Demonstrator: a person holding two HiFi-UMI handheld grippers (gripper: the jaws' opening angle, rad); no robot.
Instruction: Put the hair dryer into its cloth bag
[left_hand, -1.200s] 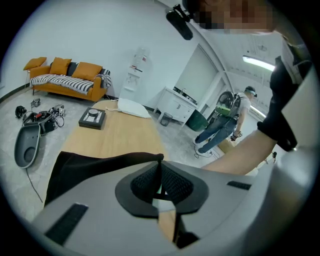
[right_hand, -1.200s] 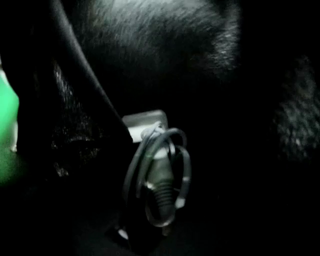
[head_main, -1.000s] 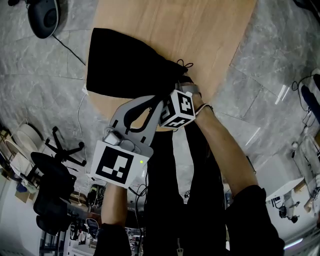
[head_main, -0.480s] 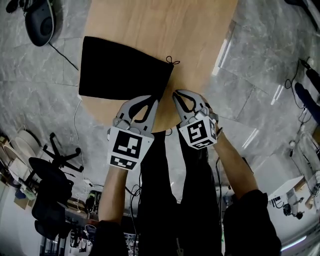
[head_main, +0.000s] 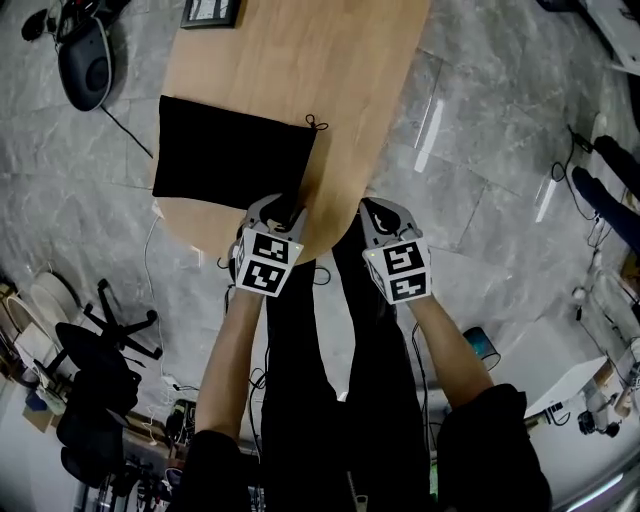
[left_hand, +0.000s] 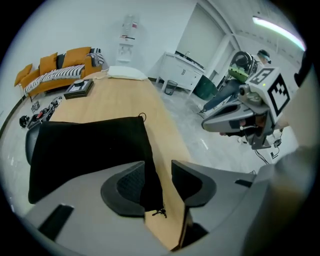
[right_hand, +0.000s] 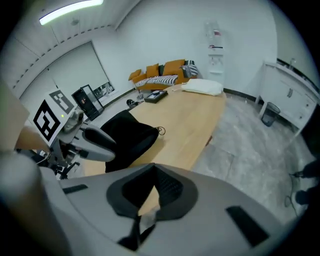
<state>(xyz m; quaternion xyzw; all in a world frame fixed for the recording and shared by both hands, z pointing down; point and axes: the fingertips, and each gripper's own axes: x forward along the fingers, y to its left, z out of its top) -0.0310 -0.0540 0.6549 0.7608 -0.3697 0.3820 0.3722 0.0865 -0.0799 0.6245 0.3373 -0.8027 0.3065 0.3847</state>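
Observation:
The black cloth bag (head_main: 230, 155) lies closed on the wooden table (head_main: 330, 60), its drawstring loop (head_main: 316, 123) at the far right corner. No hair dryer shows anywhere; the bag hides whatever is inside. My left gripper (head_main: 277, 213) hovers over the bag's near right corner (left_hand: 150, 170). Its jaws are opening, and the pads (left_hand: 127, 182) stand apart on either side of the bag's edge without pressing it. My right gripper (head_main: 378, 213) hangs off the table's right edge, shut with nothing in it (right_hand: 150, 192).
A dark framed object (head_main: 210, 12) lies at the table's far end, with a white cushion (left_hand: 127, 72) beyond it. On the floor to the left are a round device (head_main: 85, 50) with a cable and a black office chair (head_main: 100, 370). An orange sofa (left_hand: 55, 67) stands at the back.
Both grippers have left the bag's mouth, pulled back toward the person and moved apart. The left has let go of the bag and opened. The right has shut on nothing.

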